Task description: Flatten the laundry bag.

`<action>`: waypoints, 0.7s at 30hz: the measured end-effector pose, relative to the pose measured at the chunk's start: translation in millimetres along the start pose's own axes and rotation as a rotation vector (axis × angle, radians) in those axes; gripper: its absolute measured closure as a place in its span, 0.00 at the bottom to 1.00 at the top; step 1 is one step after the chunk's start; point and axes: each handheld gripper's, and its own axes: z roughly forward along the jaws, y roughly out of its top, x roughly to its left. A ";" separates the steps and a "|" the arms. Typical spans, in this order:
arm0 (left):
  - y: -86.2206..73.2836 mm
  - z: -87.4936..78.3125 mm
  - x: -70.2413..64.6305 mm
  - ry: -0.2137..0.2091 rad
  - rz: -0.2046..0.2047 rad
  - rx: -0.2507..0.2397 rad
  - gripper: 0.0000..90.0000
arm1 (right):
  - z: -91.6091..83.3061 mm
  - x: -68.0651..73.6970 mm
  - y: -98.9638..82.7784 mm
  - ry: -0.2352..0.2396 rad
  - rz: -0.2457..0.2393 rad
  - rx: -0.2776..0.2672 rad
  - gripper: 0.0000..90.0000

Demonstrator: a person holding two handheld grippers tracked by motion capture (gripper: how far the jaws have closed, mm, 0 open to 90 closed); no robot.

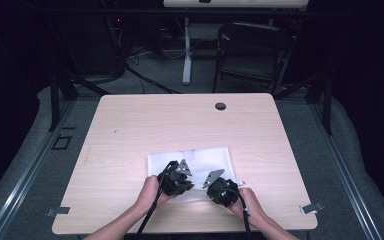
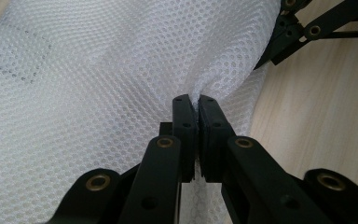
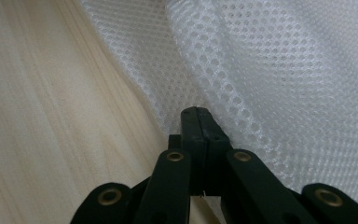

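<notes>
We see a white mesh cloth (image 1: 192, 167) lying on the light wood worktop (image 1: 130, 130), toward the near edge, roughly centred left to right. Both hands come in from the bottom of the high view and sit at the cloth's near edge, close together but apart.

Left tongs (image 2: 196, 105): jaws closed tight, with a pinch of the mesh caught between the pads. In the left gripper view the cloth bunches and puckers right at the tips, so we count it as gripped. In the high view the left tongs (image 1: 176, 181) sit over the near left part of the cloth, with the left hand (image 1: 150, 192) behind them.

Right tongs (image 3: 199, 112): jaws also closed, pads together on the cloth's edge. In the right gripper view the mesh (image 3: 270, 60) folds upward from the tips, and bare worktop (image 3: 51, 116) shows to the left of it. In the high view the right tongs (image 1: 220, 187) are at the near right part of the cloth, held by the right hand (image 1: 250, 202).

The left gripper view also catches the black linkage of the other tongs (image 2: 307, 32) at the cloth's far edge, top right. The mesh (image 2: 98, 70) looks slack and rumpled between the two grips.

Beyond the worktop stands a dark folding chair (image 1: 250, 50) on grey floor (image 1: 25, 145).
</notes>
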 end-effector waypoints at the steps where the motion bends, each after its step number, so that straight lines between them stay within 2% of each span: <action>1: 0.3 -0.8 -0.3 0.000 0.000 0.000 0.97 | 0.0 0.0 0.0 0.000 0.000 0.000 1.00; 9: 4.0 -10.3 1.4 0.017 -0.020 -0.027 0.96 | -1.1 -0.4 -1.3 0.035 0.017 0.009 1.00; 10: 4.6 -12.0 2.6 0.008 -0.026 -0.028 0.96 | -1.1 -0.4 -1.3 0.035 0.017 0.009 1.00; 17: 7.4 -22.3 9.2 0.033 -0.058 -0.060 0.97 | -1.0 -0.5 -1.0 0.036 0.021 0.012 1.00; 21: 10.6 -27.0 11.7 0.042 -0.063 -0.074 0.97 | -1.3 -0.5 -1.3 0.038 0.026 0.012 1.00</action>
